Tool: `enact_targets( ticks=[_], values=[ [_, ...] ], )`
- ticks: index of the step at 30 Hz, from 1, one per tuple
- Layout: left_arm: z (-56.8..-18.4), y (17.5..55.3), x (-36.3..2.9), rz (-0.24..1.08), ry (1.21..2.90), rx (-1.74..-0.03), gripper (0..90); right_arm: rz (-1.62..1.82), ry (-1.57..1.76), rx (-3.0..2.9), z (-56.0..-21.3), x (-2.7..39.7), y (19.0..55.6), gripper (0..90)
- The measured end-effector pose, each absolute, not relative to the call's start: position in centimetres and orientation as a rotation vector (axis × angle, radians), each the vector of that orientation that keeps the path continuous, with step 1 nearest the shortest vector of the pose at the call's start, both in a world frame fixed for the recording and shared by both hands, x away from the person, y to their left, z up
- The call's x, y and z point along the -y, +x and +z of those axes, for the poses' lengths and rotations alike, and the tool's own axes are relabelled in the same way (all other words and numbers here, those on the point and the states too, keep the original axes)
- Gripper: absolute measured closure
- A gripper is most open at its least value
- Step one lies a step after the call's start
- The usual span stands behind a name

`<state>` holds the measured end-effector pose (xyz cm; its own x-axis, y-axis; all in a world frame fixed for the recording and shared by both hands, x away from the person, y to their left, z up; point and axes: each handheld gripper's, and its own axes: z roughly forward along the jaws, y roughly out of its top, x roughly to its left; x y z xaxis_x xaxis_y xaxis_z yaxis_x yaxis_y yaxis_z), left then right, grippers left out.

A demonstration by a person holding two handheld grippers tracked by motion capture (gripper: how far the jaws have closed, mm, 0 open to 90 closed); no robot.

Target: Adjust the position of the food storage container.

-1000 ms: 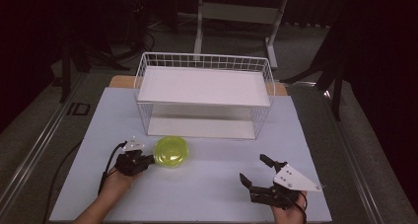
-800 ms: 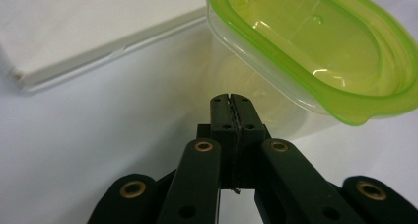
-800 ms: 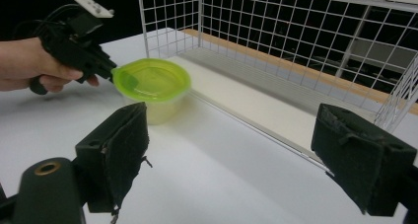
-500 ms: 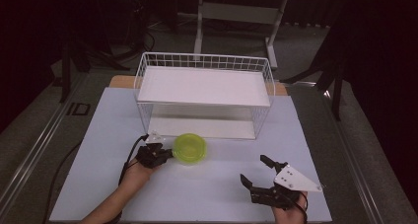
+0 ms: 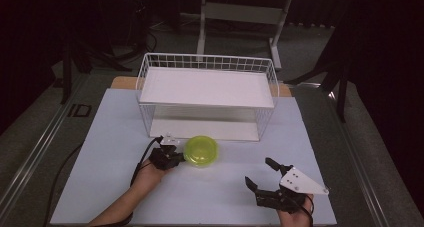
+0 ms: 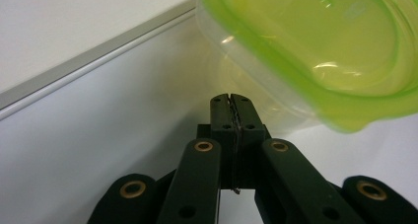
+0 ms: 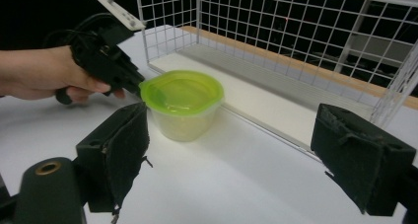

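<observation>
A clear plastic container with a lime-green lid stands on the white table top just in front of the wire basket. My left gripper is shut, and its tips rest against the container's side wall under the lid's rim, with nothing between the jaws. In the right gripper view, the left gripper meets the container at its left edge. My right gripper stands open near the front right of the table with nothing between its pads.
The white wire basket holds a white shelf board above and a white base below, open toward me. A cable trails off the table's left side. The white mat ends close behind my hands.
My left gripper has moved right and slightly toward the basket, and the green-lidded container has slid along with it. The right gripper has stayed in place, open.
</observation>
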<state>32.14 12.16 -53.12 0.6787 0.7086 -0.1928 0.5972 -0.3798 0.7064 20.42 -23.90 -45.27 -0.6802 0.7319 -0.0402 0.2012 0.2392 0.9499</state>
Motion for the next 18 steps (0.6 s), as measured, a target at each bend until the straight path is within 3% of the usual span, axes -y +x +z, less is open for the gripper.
enact_targets(
  ticks=[18],
  values=[
    [-53.0, 32.4, -10.8, 0.151, 2.087, -0.969, 90.0, 1.428, 0.843, -2.039, -45.5, 23.5, 20.5, 15.1]
  ],
)
